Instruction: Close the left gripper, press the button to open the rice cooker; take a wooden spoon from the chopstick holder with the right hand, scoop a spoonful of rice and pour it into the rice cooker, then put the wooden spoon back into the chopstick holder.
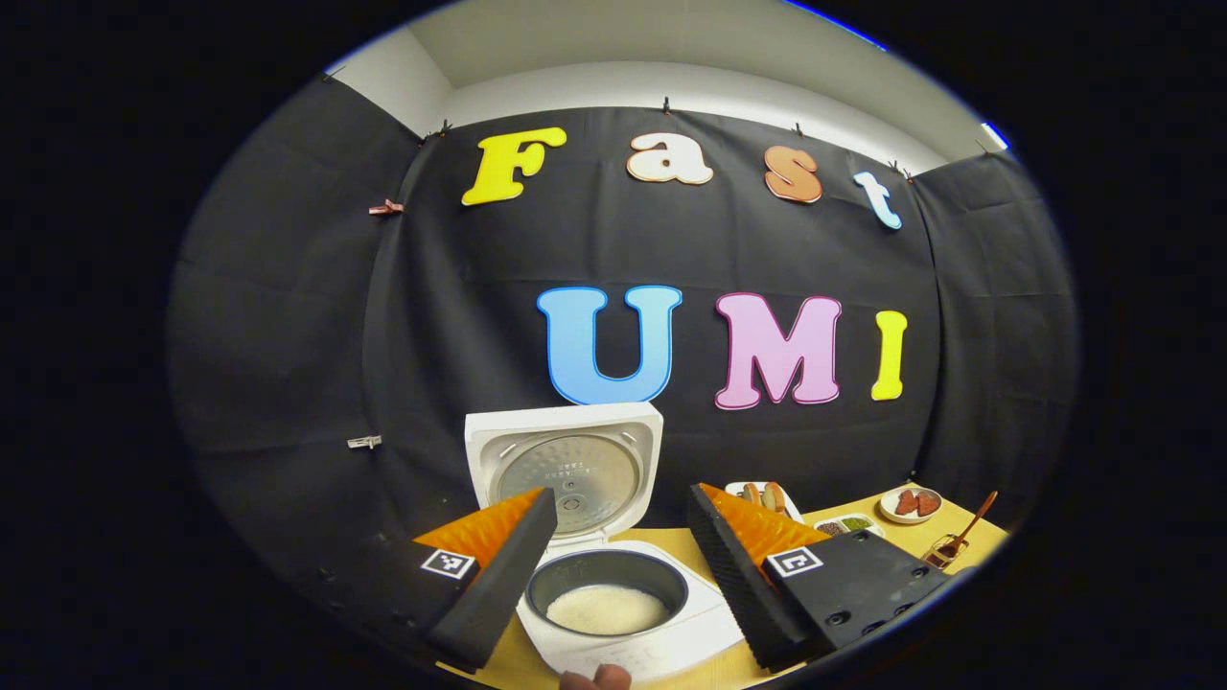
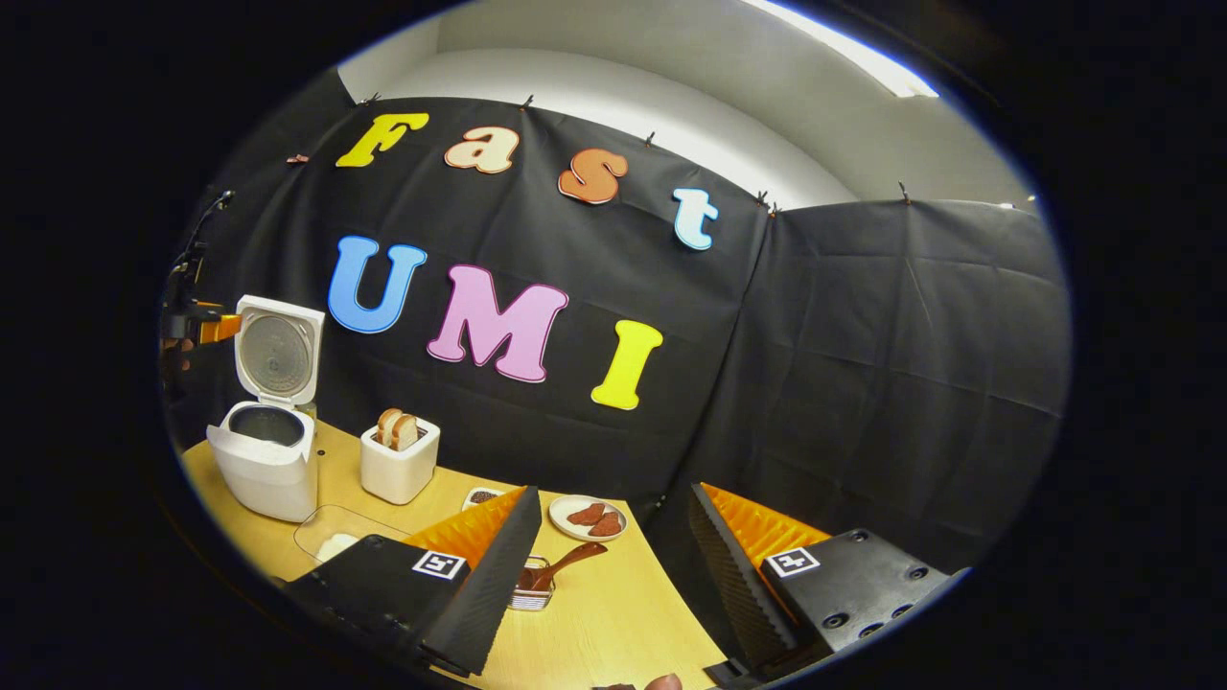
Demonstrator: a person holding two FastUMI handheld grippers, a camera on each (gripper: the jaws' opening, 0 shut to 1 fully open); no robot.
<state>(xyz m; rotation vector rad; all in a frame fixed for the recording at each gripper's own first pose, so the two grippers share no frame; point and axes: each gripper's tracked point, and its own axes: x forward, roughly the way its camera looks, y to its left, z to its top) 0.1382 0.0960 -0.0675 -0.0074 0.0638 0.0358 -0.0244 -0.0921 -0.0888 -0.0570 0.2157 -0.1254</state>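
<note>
Left gripper view looks over the white rice cooker (image 1: 613,585), which stands on the light wooden table (image 1: 690,546) with its lid (image 1: 566,465) swung up and standing nearly vertical against the black cloth wall, the ribbed metal inner plate of the lid facing the camera. The dark inner pot (image 1: 606,585) is uncovered and holds a pale mound of white rice (image 1: 607,609) at its bottom. The left gripper (image 1: 621,551) hangs above the cooker's front with its fingers spread apart and nothing between them; the pot shows in the gap.

At the far right of the same view the brown wooden spoon (image 1: 973,527) stands in a small clear chopstick holder (image 1: 944,551), its handle slanting up and to the right. Near it sit a small white dish of reddish-brown pieces (image 1: 911,503) and another dish of mixed grains (image 1: 848,525).

In the right gripper view the spoon (image 2: 566,561) rests in the holder (image 2: 530,586) just beyond the right gripper's left finger, the handle pointing up and to the right, its long axis lying at a low slant. The right gripper (image 2: 613,556) is spread wide and grips nothing. Farther left stand a white toaster with two bread slices (image 2: 400,460), a clear shallow tray (image 2: 335,534), and the open cooker (image 2: 264,450) near the table's left end.
</note>
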